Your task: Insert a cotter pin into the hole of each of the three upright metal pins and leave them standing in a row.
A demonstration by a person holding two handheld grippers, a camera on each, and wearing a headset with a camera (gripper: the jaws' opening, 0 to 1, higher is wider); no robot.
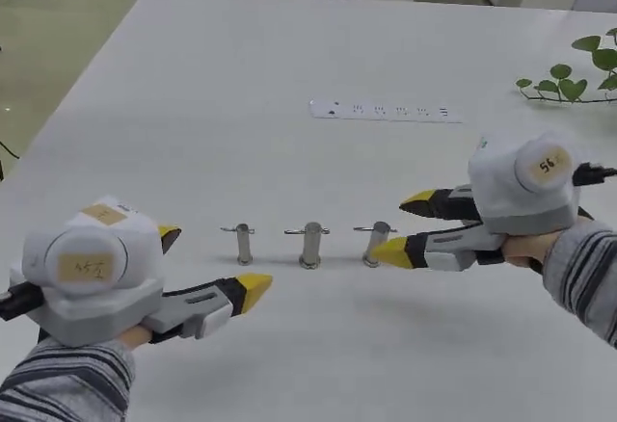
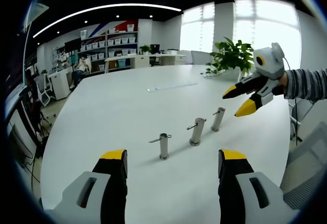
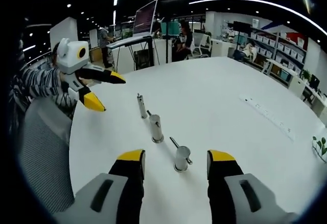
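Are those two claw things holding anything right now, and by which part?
Nothing. The left gripper and right gripper both have open, empty jaws; the three pins stand free on the table.

We look over a broad white bench with a white power strip lying flat on it, towards the far side. A leafy green plant sits at the bench's right edge. Around the bench we make out an open office: a wall of shelves stacked with storage boxes, tall bright windows, a curved strip light on the dark ceiling, a raised monitor, a grey mesh chair close against the bench, and a person seated at a desk far off.
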